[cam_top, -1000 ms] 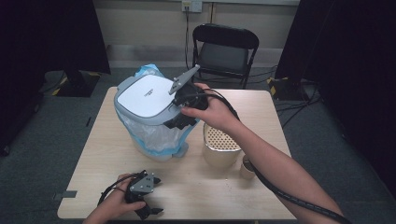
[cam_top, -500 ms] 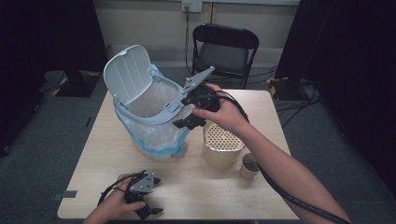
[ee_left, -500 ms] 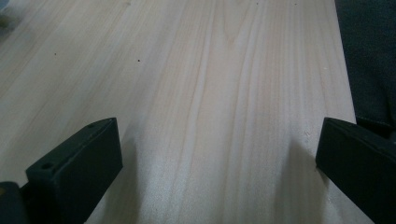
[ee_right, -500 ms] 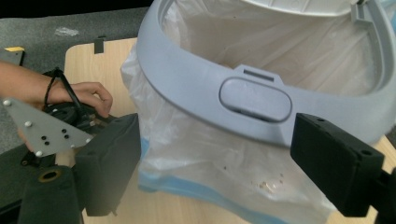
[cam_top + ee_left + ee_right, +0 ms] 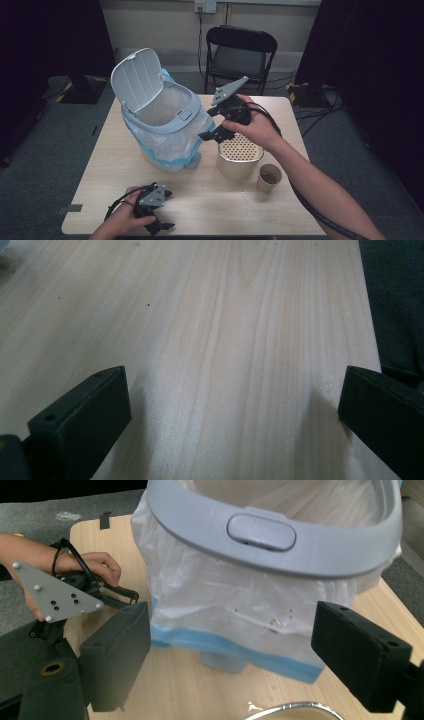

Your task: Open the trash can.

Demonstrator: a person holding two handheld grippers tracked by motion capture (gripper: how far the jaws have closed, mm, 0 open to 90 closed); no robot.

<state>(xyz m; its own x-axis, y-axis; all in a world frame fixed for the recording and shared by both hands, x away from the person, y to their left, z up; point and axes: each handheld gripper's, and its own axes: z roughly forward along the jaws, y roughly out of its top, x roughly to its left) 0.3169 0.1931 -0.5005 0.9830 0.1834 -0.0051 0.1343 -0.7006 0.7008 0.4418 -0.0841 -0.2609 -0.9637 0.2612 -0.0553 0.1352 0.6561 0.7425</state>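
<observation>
Grey plastic bin with white liner, lid up, sits just beside the right gripper; jaws wide apart, holding nothing. Left gripper, well apart from the bin on the wooden desk, jaws wide too, nothing between them.

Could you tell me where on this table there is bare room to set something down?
The widest bare patch is the front middle of the table, bordered by the left gripper, the bin and the paper cup. The back right corner behind the right gripper is also bare. It is crowded between the bin, the perforated-lid container and the cup.
</observation>
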